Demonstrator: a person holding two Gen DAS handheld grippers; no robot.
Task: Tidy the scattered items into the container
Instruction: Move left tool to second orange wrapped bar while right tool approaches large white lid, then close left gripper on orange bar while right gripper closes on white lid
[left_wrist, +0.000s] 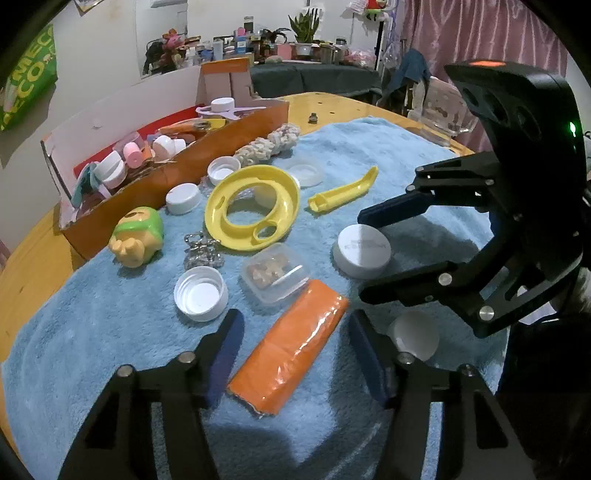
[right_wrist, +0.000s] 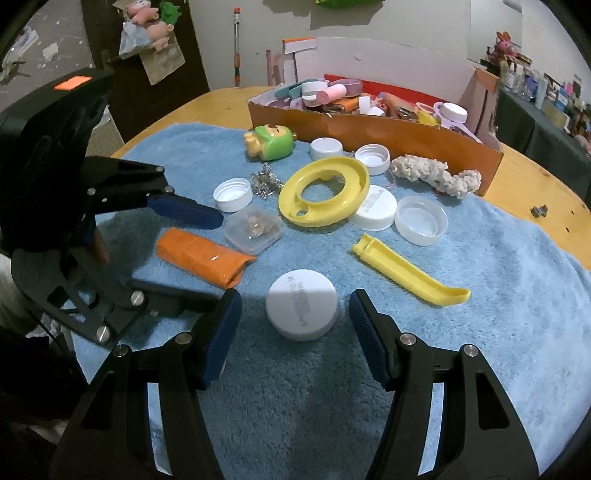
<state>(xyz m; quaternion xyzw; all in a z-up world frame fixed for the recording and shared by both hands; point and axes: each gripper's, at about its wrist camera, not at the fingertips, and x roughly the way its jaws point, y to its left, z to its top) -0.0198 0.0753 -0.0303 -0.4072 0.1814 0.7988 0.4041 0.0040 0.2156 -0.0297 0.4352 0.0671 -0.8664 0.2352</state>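
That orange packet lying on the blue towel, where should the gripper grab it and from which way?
Grab the orange packet across its narrow width, near the middle, coming down from above. It lies flat on the blue towel and is long and thin, so its two long sides suit the fingers best. The left gripper already straddles it with the jaws open on both sides, not yet pressing.

Likely home: curtains (left_wrist: 480, 40), cluttered shelf (left_wrist: 258, 44).

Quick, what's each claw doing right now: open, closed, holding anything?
Left claw: open, astride the orange packet, not gripping it.
Right claw: open, empty, around the white lid.
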